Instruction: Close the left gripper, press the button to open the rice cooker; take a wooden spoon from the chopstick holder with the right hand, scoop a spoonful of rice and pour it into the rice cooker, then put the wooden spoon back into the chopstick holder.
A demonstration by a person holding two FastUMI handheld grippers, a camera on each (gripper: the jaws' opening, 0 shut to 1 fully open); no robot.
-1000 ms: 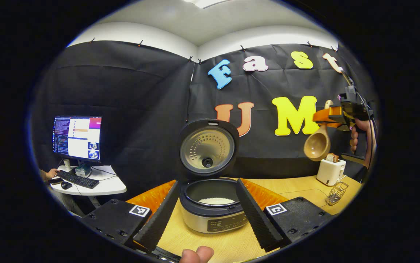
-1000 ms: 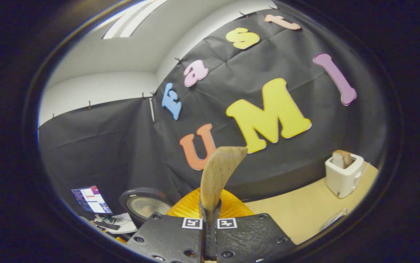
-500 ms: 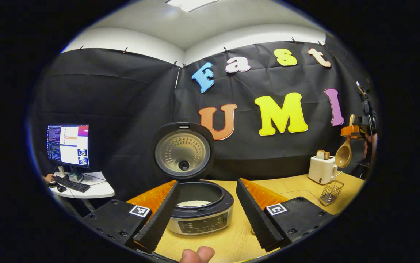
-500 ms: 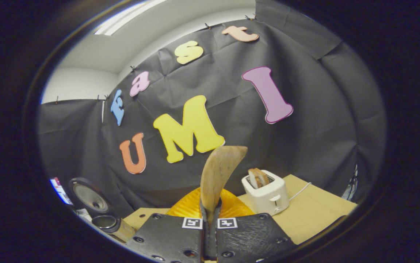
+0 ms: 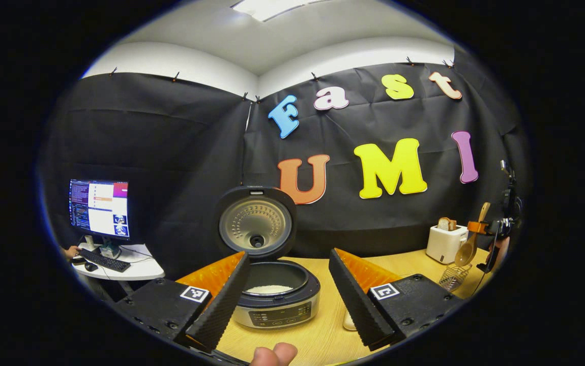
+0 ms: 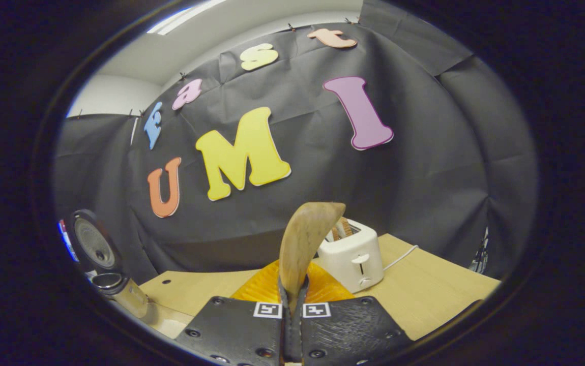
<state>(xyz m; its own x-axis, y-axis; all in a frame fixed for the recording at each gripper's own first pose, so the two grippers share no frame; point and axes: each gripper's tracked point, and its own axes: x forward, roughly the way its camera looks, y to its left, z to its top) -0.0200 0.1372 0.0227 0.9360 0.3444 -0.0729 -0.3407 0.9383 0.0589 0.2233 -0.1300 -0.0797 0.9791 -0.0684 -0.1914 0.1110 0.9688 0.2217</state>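
The rice cooker (image 5: 276,305) stands on the wooden table (image 5: 318,338) with its lid (image 5: 255,222) up and white rice (image 5: 269,289) inside. My left gripper (image 5: 288,253) is open wide in front of it, one finger on each side, holding nothing. In the left gripper view, at the far right, my right gripper (image 5: 481,227) holds the wooden spoon (image 5: 468,249) bowl down just above the wire chopstick holder (image 5: 452,277). In the right gripper view the right gripper (image 6: 292,300) is shut on the wooden spoon (image 6: 305,244), whose end sticks up past the fingers. The rice cooker (image 6: 114,284) sits at that view's left edge.
A white toaster (image 5: 445,243) with bread stands beside the chopstick holder, near the back wall; it is also close ahead as the toaster (image 6: 349,254). A small pale object (image 5: 348,321) lies on the table by my left gripper's right finger. A monitor (image 5: 99,208) and keyboard sit on a side desk.
The right gripper has carried the spoon away from the cooker, to the right and down, to just above the wire holder by the toaster. The left gripper stayed open and drew back slightly.
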